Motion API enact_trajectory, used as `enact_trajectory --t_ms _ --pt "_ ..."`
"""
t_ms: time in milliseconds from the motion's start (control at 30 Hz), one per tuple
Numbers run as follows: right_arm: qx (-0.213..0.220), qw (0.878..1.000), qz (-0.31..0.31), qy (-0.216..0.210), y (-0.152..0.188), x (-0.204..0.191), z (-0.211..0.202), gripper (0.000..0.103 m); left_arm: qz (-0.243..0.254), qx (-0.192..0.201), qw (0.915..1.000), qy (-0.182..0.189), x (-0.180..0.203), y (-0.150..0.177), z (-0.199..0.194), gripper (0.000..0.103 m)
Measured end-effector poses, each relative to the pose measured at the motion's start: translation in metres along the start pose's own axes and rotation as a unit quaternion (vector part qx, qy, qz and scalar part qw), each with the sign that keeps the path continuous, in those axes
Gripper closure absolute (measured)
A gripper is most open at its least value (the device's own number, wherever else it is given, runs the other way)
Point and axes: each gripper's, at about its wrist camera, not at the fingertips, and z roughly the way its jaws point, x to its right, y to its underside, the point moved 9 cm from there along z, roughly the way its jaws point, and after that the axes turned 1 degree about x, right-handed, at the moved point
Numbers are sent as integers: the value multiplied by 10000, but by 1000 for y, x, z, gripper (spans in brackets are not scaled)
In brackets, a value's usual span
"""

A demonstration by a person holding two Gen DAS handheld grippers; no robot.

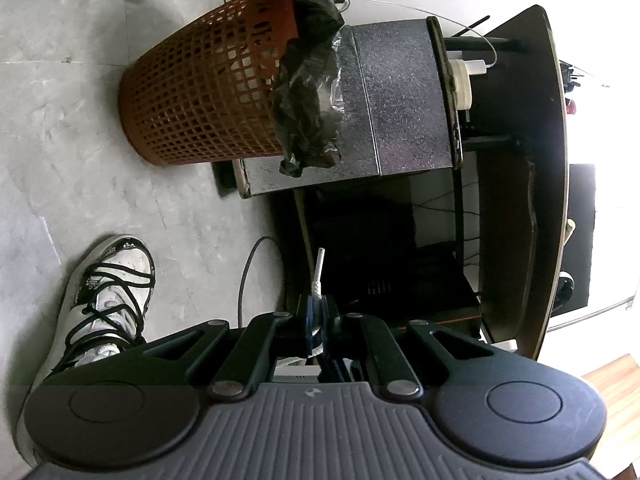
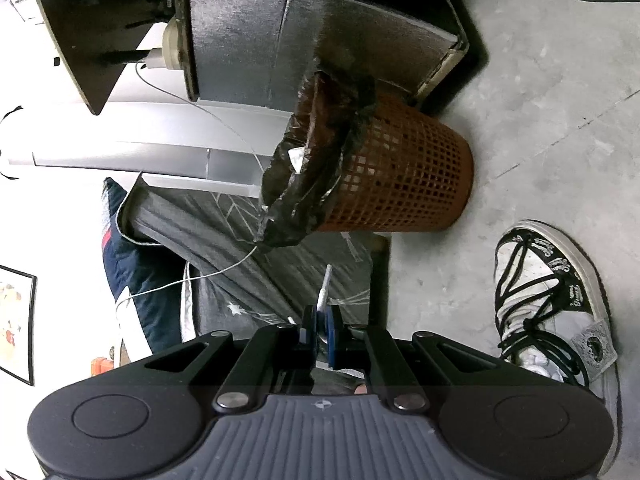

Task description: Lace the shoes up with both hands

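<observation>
A white and grey sneaker [image 1: 108,300] with black trim and black lacing rests on the floor, at the lower left of the left wrist view and as the sneaker [image 2: 556,304] at the right of the right wrist view. My left gripper [image 1: 318,320] is shut on a white lace end [image 1: 319,270] whose plastic tip sticks out past the blue pads. In the same way, my right gripper [image 2: 320,328] is shut on the other white lace end [image 2: 324,288]. Both grippers hover beside the shoe, a little apart from it.
A brown mesh waste basket [image 1: 200,92] with a black bag liner stands on the grey tile floor [image 1: 60,140], seen also as the basket [image 2: 400,176]. A dark desk with a grey panel [image 1: 400,96] stands behind it. A grey cable [image 1: 248,268] loops over the floor. Patterned dark fabric [image 2: 240,240] lies nearby.
</observation>
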Motion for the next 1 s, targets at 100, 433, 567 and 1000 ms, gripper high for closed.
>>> enact_trajectory --t_ms 100,433,567,1000 --pt "8 10000 -34 -26 -1 -2 0 96 59 -16 10000 -22 1 0 0 100" --pt "68 9999 59 136 -1 8 -5 96 210 -13 9998 -75 7 -3 -2 99" --pt "-120 9993 25 361 4 15 -4 95 180 190 9997 13 15 -15 -3 91" --pt "-598 9633 -1320 2260 25 47 0 85 816 186 9892 -1201 0 -26 -3 69"
